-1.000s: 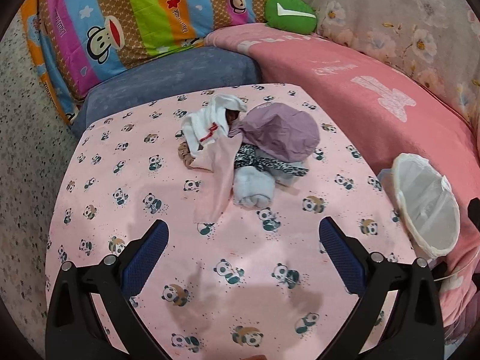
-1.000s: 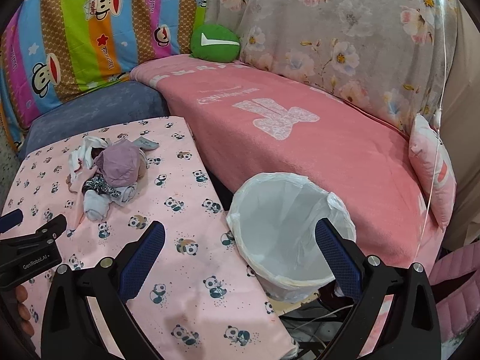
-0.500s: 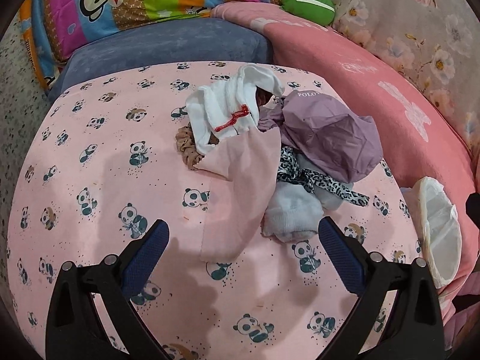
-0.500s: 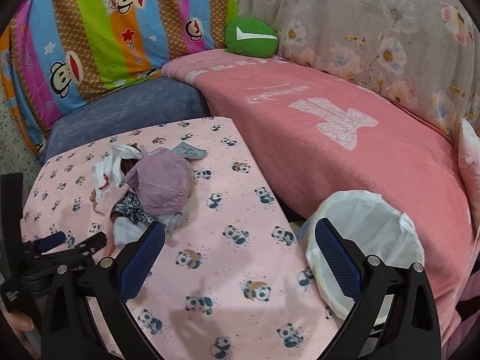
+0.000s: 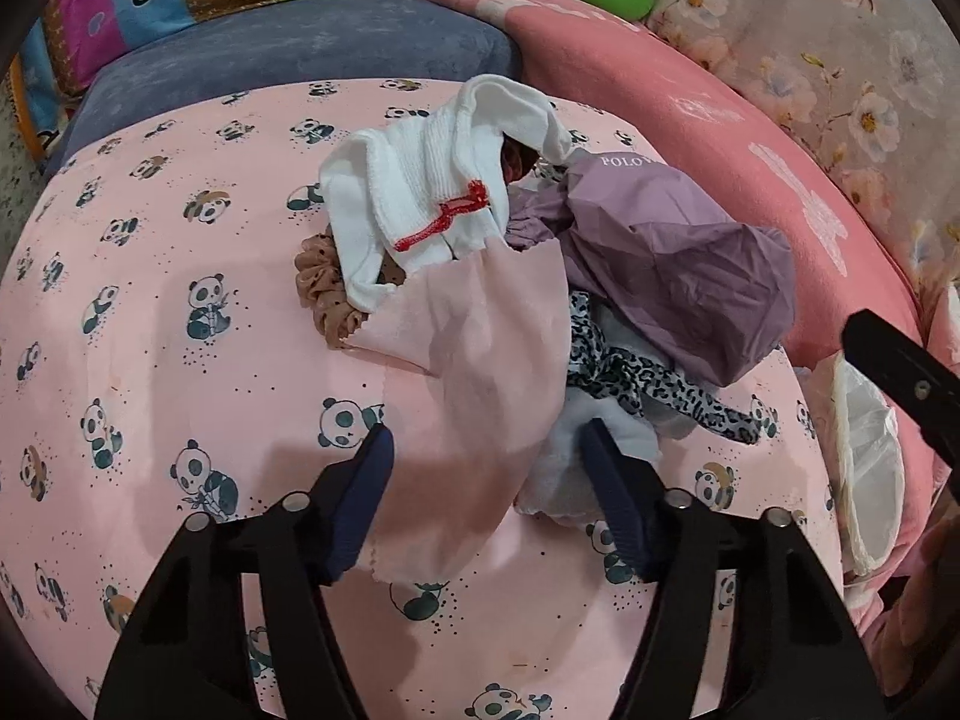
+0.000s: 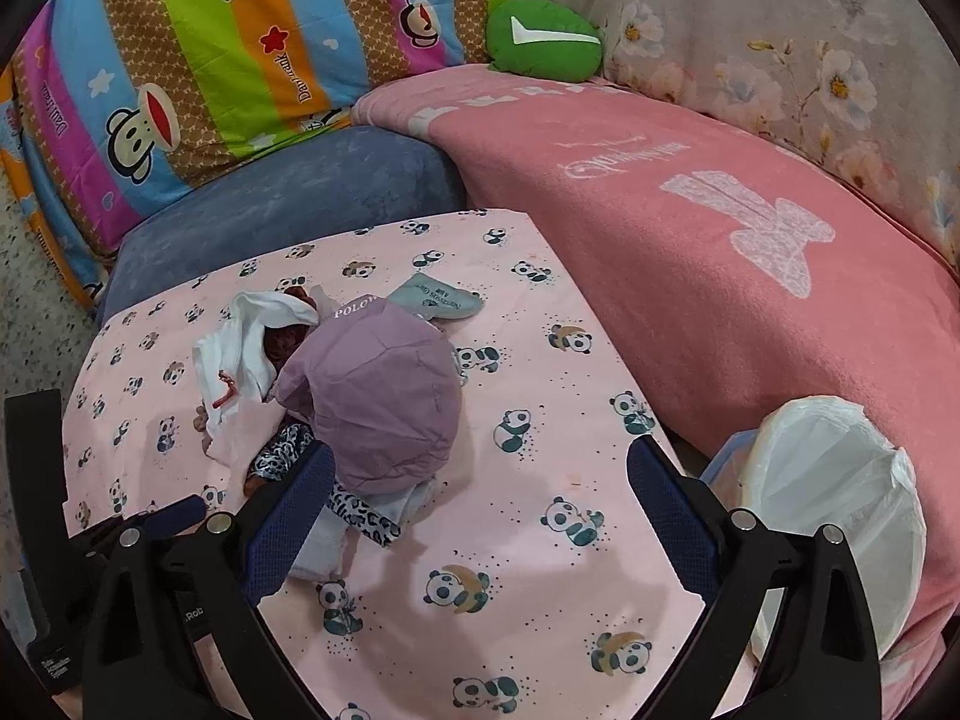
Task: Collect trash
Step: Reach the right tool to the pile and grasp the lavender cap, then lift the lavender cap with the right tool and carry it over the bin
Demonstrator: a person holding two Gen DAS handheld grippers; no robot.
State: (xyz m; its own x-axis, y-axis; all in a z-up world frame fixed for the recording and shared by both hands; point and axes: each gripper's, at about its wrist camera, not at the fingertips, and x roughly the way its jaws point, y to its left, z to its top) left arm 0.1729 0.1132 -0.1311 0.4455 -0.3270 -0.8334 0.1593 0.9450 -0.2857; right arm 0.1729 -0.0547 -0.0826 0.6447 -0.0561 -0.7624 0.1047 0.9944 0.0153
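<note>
A pink sofa cover [image 6: 690, 276] runs along the far and right side; a striped monkey-print cushion [image 6: 210, 42] and a green pillow [image 6: 543, 39] lean at the back, with a blue seat cushion [image 6: 288, 198] below them; in front lies a table under a pink panda cloth [image 5: 180, 390]. A bin lined with a white bag [image 6: 834, 504] stands at the table's right edge, against the sofa. The trash sits in a heap near the table's middle: a purple bag [image 5: 672, 264], a pale pink cloth [image 5: 474, 396], a white sock with red thread [image 5: 420, 192], a leopard-print strip [image 5: 654, 384], a brown scrunchie [image 5: 324, 294]; a small grey packet [image 6: 435, 299] lies just behind. The left gripper [image 5: 486, 468] has just been closing, its jaws straddling the pink cloth's lower end, pads not yet pressing it; the right gripper [image 6: 480, 480] stands wide apart over bare cloth beside the heap, holding nothing.
</note>
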